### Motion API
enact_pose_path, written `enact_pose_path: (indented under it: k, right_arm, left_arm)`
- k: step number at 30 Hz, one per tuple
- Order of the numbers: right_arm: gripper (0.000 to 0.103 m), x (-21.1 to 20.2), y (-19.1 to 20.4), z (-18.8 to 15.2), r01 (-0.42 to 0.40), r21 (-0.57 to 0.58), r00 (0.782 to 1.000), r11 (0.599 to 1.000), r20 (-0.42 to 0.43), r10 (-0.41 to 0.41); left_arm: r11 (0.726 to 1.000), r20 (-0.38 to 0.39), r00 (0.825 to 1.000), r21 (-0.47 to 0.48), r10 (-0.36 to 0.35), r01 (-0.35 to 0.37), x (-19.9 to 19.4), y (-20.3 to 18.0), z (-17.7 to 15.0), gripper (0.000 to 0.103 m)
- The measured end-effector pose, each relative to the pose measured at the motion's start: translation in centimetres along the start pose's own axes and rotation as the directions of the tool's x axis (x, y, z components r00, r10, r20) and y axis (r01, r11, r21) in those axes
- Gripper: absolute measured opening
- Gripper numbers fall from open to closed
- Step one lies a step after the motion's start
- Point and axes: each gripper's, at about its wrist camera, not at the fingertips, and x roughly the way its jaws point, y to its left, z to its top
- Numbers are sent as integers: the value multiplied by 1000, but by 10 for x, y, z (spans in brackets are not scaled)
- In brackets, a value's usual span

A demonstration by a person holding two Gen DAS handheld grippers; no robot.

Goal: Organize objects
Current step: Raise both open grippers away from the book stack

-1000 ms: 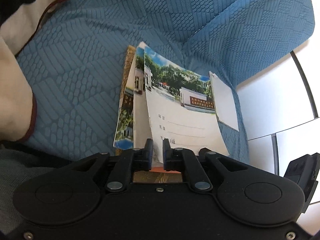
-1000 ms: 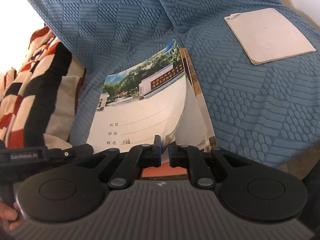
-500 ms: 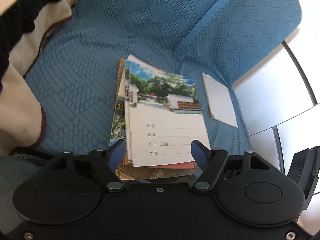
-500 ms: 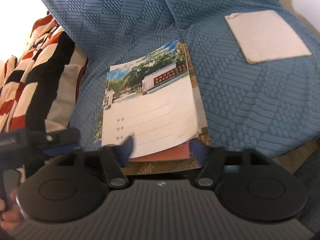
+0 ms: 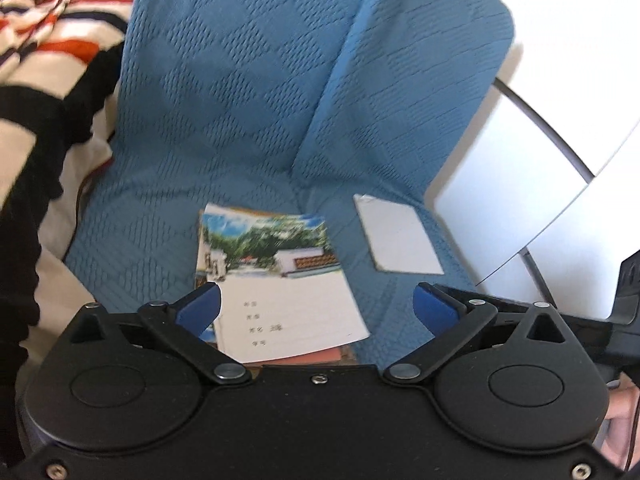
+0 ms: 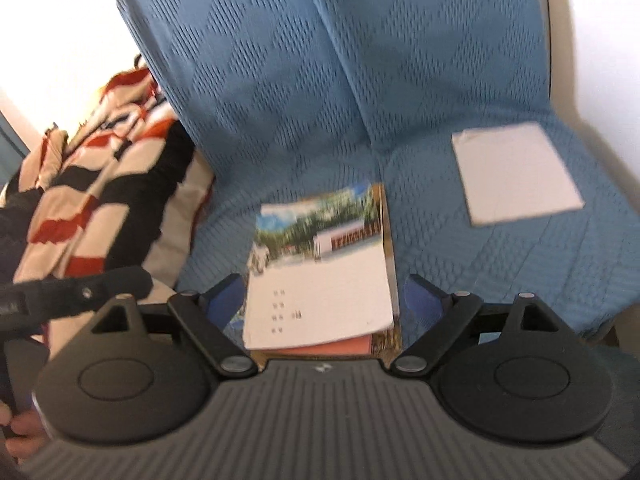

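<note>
**Both grippers released, booklets flat on sofa**

The stack of booklets (image 5: 280,280) (image 6: 320,272) lies flat on the sofa seat, below and apart from the left hand-held gripper (image 5: 316,308) and right hand-held gripper (image 6: 324,300). Both have just been opening; jaws spread wide, nothing pinched. A plain white pad (image 5: 398,238) (image 6: 516,178) lies well apart on the blue sofa cover (image 5: 248,100). Striped blanket (image 6: 100,184) alongside. Both grippers point downward.
</note>
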Motion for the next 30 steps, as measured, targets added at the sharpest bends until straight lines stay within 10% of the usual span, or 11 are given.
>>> enact_pose_path:
  k: [30]
  right_arm:
    - [89,-82,-61,-53,181,207,968,961,138,-212]
  left_arm:
    - [982,58,997,185,-60,48,1,-95,-23,102]
